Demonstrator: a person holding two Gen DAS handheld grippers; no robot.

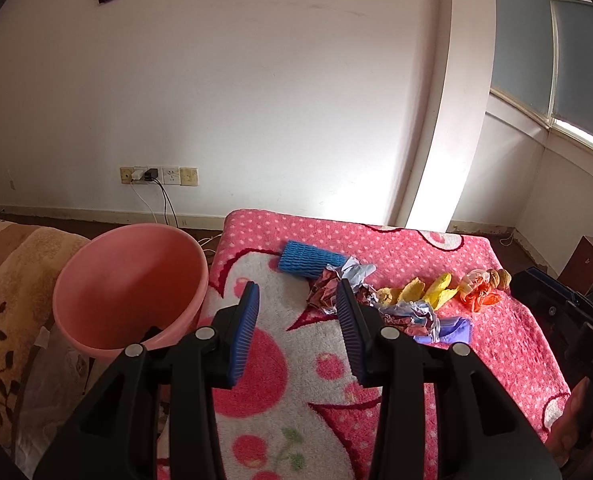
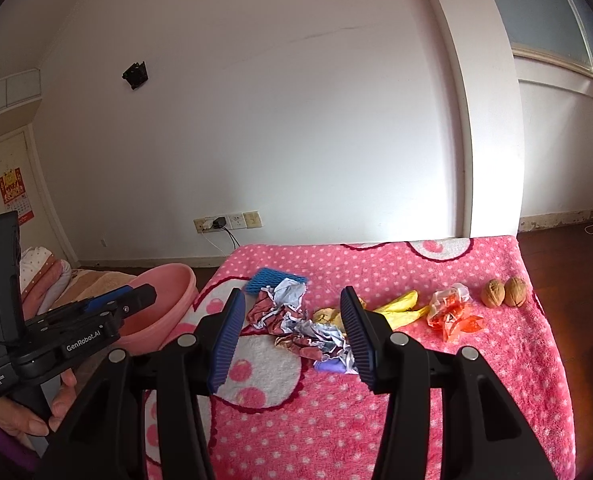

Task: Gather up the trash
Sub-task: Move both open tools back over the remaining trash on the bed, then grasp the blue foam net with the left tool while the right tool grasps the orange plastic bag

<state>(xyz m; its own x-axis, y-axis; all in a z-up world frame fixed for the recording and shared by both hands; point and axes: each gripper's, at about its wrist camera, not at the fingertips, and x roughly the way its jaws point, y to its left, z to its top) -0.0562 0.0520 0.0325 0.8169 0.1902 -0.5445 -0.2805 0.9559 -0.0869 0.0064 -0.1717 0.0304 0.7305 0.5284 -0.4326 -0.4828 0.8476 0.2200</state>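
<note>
Trash lies on a pink dotted blanket (image 1: 436, 248) (image 2: 416, 400): a blue foam net sleeve (image 1: 311, 259) (image 2: 273, 278), crumpled foil wrappers (image 1: 328, 292) (image 2: 296, 320), yellow peel pieces (image 1: 420, 290) (image 2: 400, 308), an orange plastic wrapper (image 1: 478, 292) (image 2: 450, 314), two walnuts (image 1: 500, 278) (image 2: 504, 291) and a purple scrap (image 1: 454, 326) (image 2: 328, 366). A pink bucket (image 1: 130, 284) (image 2: 164, 300) stands left of the blanket. My left gripper (image 1: 296, 304) is open and empty, above the blanket near the wrappers. My right gripper (image 2: 292, 312) is open and empty, with the foil wrappers between its fingers' line of sight.
A sofa with a brown patterned cover (image 1: 12, 280) stands left of the bucket. Wall sockets with cables (image 1: 158, 176) (image 2: 228, 222) sit behind. The left gripper's body (image 2: 68, 328) shows in the right wrist view. A dark box (image 1: 564, 308) lies off the blanket's right edge.
</note>
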